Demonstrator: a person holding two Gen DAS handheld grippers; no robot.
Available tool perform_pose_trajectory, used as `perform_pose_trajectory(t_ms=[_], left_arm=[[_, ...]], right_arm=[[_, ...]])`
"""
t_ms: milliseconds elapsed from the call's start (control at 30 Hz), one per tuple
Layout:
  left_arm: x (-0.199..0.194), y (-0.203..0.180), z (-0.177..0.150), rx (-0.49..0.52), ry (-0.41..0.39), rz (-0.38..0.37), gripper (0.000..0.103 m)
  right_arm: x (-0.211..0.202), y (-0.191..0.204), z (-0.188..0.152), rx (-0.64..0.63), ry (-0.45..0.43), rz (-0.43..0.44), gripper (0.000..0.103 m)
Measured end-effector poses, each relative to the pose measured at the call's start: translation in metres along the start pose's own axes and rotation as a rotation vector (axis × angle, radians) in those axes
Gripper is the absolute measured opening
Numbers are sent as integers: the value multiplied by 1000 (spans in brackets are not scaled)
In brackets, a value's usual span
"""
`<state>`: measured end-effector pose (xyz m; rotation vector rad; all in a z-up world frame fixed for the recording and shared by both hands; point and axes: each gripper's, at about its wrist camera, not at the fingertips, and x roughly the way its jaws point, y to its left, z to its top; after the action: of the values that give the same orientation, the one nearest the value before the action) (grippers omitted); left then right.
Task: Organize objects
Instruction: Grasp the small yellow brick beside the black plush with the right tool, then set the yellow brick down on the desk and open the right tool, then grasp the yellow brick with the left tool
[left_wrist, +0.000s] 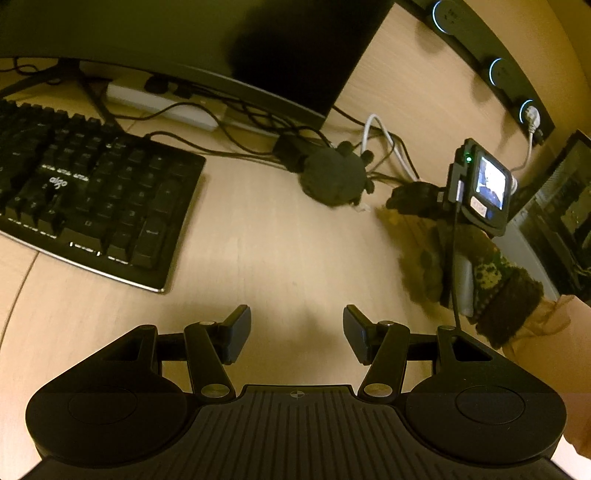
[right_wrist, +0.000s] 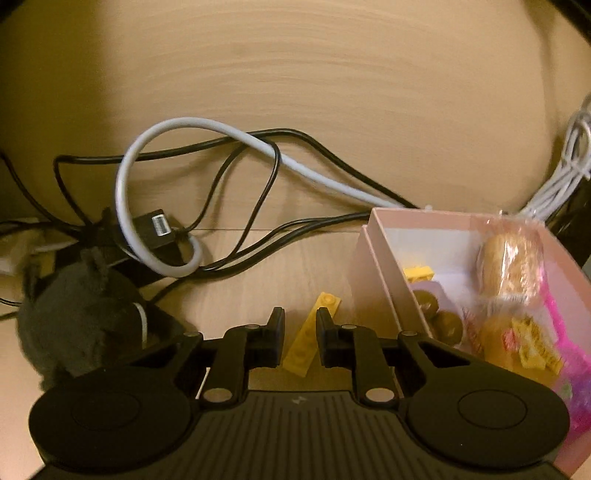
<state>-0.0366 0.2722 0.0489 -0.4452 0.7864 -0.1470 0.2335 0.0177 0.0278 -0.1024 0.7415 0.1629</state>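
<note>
Right gripper (right_wrist: 300, 334) angled down at the desk (right_wrist: 295, 92), jaws closed in on a flat yellow brick (right_wrist: 312, 334); the brick lies on the desk just left of the pink box (right_wrist: 373, 280). Left gripper (left_wrist: 297, 332) also tilted down, jaws apart with nothing between them, over bare desk. In the left view the right hand (left_wrist: 491, 280), in a patterned knit sleeve, is beside the box. The box holds wrapped buns (right_wrist: 511, 266), more yellow pieces and a pink toy. Grey plush toy (right_wrist: 79, 325) and tangled cables (right_wrist: 207, 177) crowd left of the brick. Keyboard (left_wrist: 92, 199) and monitor (left_wrist: 258, 51) behind.
</note>
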Motion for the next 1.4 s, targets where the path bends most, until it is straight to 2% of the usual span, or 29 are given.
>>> perform_pose_trajectory(t_ms=[67, 200, 400, 600, 733, 833, 867, 900, 933, 1000, 1067, 1100, 1233, 1333, 1400], left_arm=[[1, -2, 1, 3, 1, -4, 60], [4, -9, 1, 10, 6, -14, 60], [11, -23, 0, 21, 25, -32, 60], [26, -40, -3, 35, 68, -10, 60], [37, -58, -10, 42, 99, -7, 60], [44, -76, -15, 63, 110, 2, 60], [46, -82, -16, 69, 114, 5, 60], [48, -88, -17, 73, 117, 9, 60], [49, -95, -19, 79, 117, 9, 60], [52, -109, -23, 98, 111, 21, 60], [53, -122, -27, 91, 108, 42, 60], [51, -129, -30, 92, 103, 37, 60], [48, -162, -41, 178, 81, 65, 60], [57, -180, -45, 199, 78, 67, 60], [67, -192, -46, 225, 76, 94, 60]], right_arm=[[-5, -1, -3, 6, 9, 29, 8], [-23, 1, -17, -3, 26, 102, 8], [-72, 2, -57, -72, 60, 230, 8], [-126, -20, -103, -145, 112, 307, 8], [-153, -43, -115, -173, 126, 334, 8], [-172, -68, -108, -156, 76, 325, 15], [-175, -78, -105, -145, 58, 316, 25], [-176, -90, -100, -134, 39, 305, 39], [-176, -100, -98, -127, 23, 292, 47], [-177, -122, -98, -130, -22, 250, 74], [-171, -143, -103, -109, -27, 184, 79], [-168, -153, -108, -96, -12, 180, 79], [-158, -180, -120, -78, 9, 181, 79], [-158, -190, -125, -69, 9, 207, 79], [-158, -193, -125, -80, 0, 212, 80]])
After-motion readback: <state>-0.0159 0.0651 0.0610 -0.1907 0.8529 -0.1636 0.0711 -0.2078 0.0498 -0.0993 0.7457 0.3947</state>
